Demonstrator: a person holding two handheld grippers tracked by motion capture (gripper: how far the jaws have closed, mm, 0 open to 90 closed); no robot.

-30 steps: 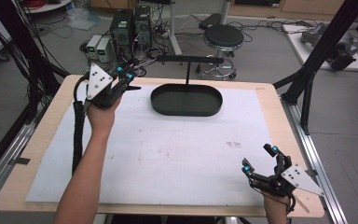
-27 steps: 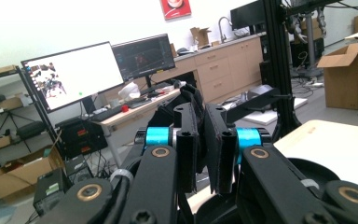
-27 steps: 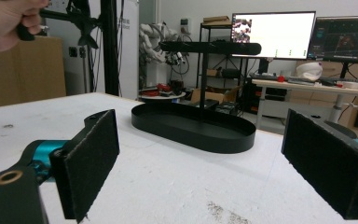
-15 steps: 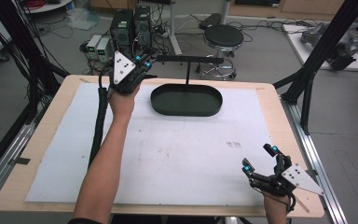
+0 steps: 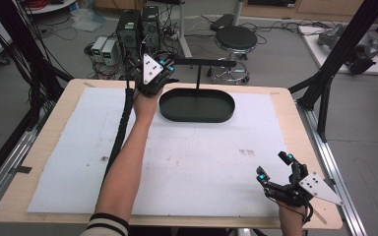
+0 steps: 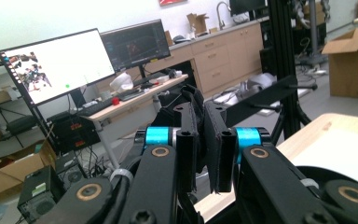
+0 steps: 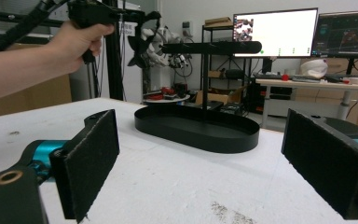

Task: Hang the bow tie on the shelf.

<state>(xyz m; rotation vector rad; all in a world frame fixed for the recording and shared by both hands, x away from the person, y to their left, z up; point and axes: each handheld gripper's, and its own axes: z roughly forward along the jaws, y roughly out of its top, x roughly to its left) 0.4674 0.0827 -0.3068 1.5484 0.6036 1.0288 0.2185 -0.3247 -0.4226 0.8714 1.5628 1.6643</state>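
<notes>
Two claws, left claw (image 5: 169, 73) closed empty beside black tray (image 5: 197, 105), right claw (image 5: 274, 169) wide open

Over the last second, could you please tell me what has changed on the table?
The left tongs travelled right along the far edge, from the far-left corner to the left end of the stand's crossbar, jaws nearly shut, holding nothing. The right tongs stayed open near the front-right corner; the black oval tray did not move.

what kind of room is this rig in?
Most likely a robotics or data-collection lab, not a home or factory. Desks carry lit monitors, desktop computer towers sit on the floor amid cables, and a black frame surrounds the work table, which bears a black oval tray stand.
</notes>
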